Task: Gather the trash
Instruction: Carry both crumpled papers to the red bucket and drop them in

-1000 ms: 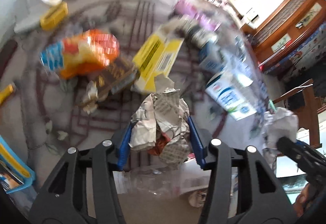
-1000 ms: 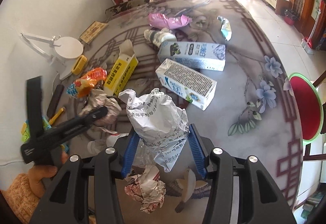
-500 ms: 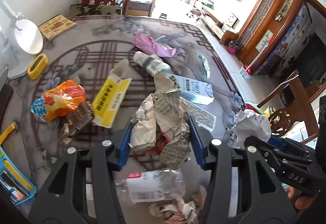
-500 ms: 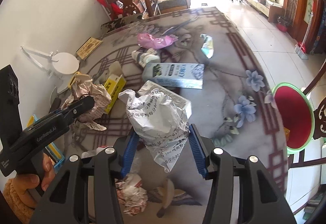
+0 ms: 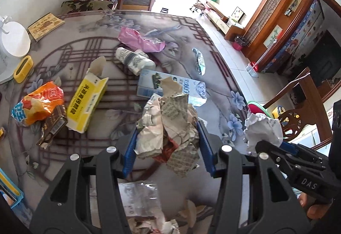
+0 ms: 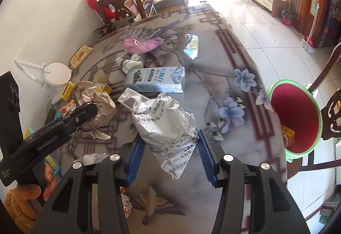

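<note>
1. Clamping a crumpled newspaper wad point(image 5: 168, 133), the left hand-held gripper point(image 5: 168, 148) is closed narrow on it, low centre of its frame, held clear above the bench point(image 5: 213, 119).
2. Right hand-held gripper point(image 6: 168, 153) pinches a crumpled white printed sheet point(image 6: 164, 125), its long axis running up the frame and leaning left.
3. Both loads are raised, probably for carrying to the red bin point(image 6: 296, 119) at the right edge.
4. Farther up the frame lie a blue carton point(image 6: 155, 79), long axis across the frame, and a pink wrapper point(image 6: 140, 45).

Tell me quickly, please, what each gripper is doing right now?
Left gripper: shut on crumpled newspaper.
Right gripper: shut on crumpled white paper.
</note>
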The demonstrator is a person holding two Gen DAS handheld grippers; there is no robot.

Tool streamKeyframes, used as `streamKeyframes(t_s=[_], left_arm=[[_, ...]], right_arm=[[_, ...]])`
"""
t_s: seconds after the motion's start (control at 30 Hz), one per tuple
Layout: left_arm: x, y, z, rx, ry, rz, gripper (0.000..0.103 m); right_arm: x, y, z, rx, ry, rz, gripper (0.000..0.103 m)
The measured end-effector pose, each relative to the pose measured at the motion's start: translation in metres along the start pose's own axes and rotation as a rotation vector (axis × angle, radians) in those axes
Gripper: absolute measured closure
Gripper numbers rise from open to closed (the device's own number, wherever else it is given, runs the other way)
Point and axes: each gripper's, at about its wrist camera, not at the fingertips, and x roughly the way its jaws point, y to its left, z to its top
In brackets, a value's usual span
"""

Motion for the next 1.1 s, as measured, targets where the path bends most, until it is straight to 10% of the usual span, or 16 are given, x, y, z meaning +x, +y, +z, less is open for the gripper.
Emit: streamKeyframes(t_s=[0.57,1.1], left_arm=[[0.004,-0.036,-0.002,0.006,0.004,0.024,0.053],[0.040,-0.126,0.008,0.119,0.055,-0.034,0.052]], right_arm=[[-0.007,-0.062,0.010,0.066,-0.012,-0.020,0.054],[-0.028,-0.231,0.013,0.285,-0.033,-0.260,0.052]])
